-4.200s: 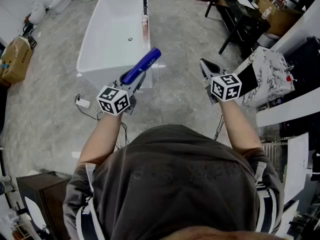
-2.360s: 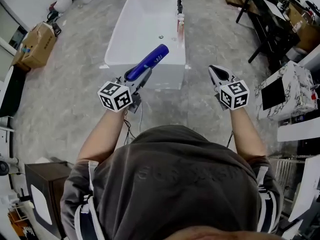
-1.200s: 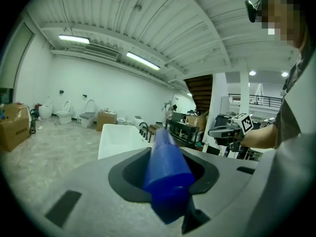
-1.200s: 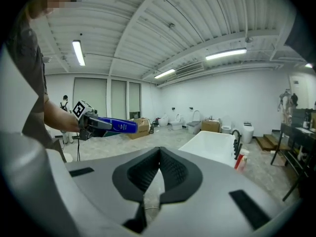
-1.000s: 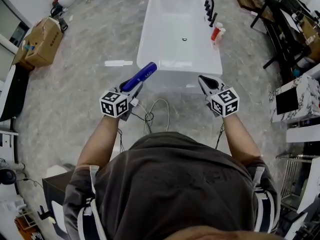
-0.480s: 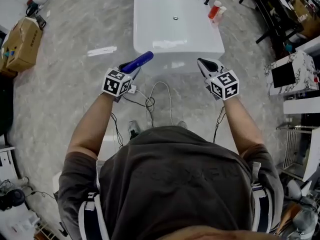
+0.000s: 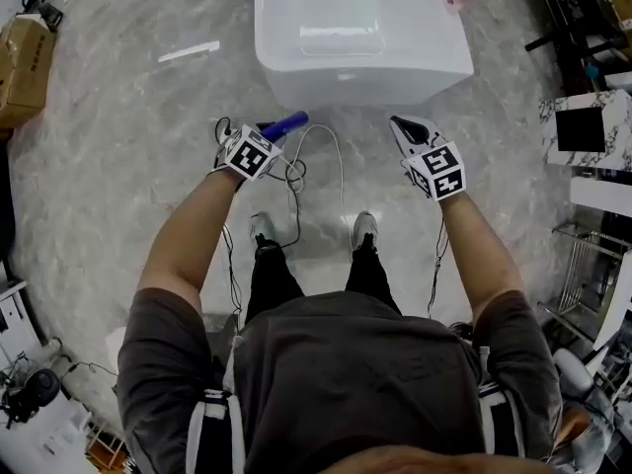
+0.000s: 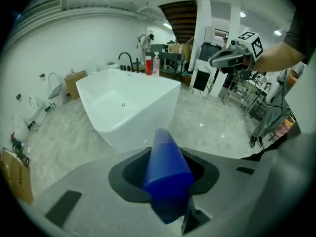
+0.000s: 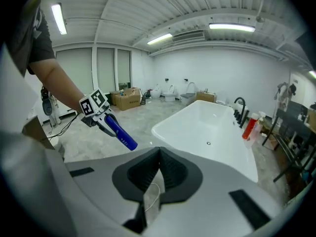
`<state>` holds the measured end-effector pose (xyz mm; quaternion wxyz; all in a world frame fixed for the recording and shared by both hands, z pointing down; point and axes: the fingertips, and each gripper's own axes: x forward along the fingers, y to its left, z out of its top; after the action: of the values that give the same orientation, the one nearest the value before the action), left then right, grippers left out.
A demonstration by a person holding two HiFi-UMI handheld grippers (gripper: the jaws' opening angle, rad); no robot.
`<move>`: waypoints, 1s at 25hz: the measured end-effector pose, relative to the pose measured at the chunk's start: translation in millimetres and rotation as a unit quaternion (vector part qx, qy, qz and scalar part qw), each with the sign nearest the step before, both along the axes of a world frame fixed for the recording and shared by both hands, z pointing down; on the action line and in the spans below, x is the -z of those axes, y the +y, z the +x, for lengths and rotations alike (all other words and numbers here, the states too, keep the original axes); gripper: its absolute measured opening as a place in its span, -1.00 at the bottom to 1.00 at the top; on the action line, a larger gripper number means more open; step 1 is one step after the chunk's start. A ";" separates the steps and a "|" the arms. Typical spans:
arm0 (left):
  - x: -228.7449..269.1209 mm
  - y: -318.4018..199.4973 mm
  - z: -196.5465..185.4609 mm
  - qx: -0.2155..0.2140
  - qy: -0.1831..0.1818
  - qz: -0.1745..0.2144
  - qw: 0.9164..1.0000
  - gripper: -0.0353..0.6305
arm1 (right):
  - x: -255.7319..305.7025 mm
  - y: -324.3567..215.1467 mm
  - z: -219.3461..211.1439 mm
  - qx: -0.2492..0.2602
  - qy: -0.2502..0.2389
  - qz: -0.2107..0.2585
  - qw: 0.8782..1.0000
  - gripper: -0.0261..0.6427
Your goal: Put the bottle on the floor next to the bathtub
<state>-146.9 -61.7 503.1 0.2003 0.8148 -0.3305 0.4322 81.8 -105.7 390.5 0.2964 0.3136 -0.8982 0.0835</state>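
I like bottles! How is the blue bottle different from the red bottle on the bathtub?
The blue cylindrical bottle is held tilted by the left gripper; the red bottle stands upright on the white bathtub's rim. The blue one is alone; the red one has a pale bottle beside it. Both are slim bottles.

Place: large open hall, storage or test space for bathroom fittings;
Fixture: freestanding white bathtub [image 7: 365, 38] alone in the middle; black tap [image 9: 239, 111] at its rim;
Underfoot: grey marbled floor [image 7: 118, 166]; loose cables [image 7: 296, 171] trailing;
Far wall: toilets [image 9: 171, 94] and cardboard boxes [image 9: 127, 98];
Ceiling: panelled; strip lights [image 9: 232, 27]
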 end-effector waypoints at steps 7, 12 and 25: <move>-177.6 -8.0 5.3 -0.042 -0.067 -0.067 0.995 -0.48 | -164.4 -3.2 0.9 -0.002 0.029 -0.046 0.999 -0.94; -294.9 -29.7 4.3 -0.076 -0.115 -0.085 0.987 -0.48 | -276.2 -10.8 5.1 -0.002 0.035 -0.063 0.997 -0.94; -523.6 -69.9 -10.9 -0.150 -0.221 -0.134 0.954 -0.48 | -488.9 -52.0 -9.6 0.006 0.066 -0.087 0.994 -0.94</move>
<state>-157.8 -131.6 1026.7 0.1630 0.7049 -0.1794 0.6666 72.3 -157.7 879.4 0.3818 0.2864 -0.8678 0.1382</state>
